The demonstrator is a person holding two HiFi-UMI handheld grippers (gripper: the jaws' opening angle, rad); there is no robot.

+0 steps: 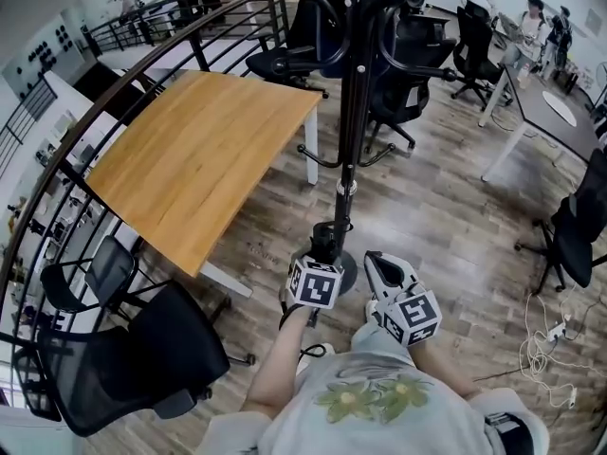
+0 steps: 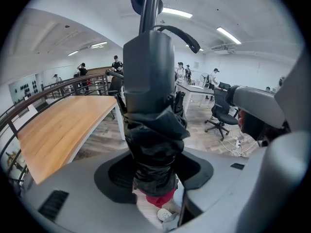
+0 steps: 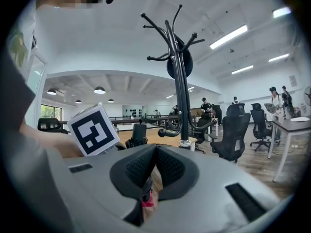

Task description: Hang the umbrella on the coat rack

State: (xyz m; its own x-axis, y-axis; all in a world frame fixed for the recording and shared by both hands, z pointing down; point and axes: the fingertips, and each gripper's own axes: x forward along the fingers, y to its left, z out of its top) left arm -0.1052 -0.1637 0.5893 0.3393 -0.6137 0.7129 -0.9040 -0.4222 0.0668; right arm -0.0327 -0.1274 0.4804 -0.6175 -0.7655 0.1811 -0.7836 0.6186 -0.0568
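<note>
Since the left tongs (image 2: 154,178) are clamped on the folded black umbrella (image 2: 153,106), pads pressed into its bundled fabric, it all comes down to how that umbrella lines up with the coat rack (image 1: 353,93). In the left gripper view the umbrella stands up out of the tongs, its long axis pretty much parallel to the rack's pole, which rises right behind it. A curved hook (image 2: 187,37) sits just above its top end. So the rack is ahead of and above the tongs, near but I'd say not touching. The right tongs (image 3: 154,159) are pinched together on nothing, just beside the left ones, so the left hand does this one. My guess: lift, then tip toward a hook. Can't spot a strap or loop though.
</note>
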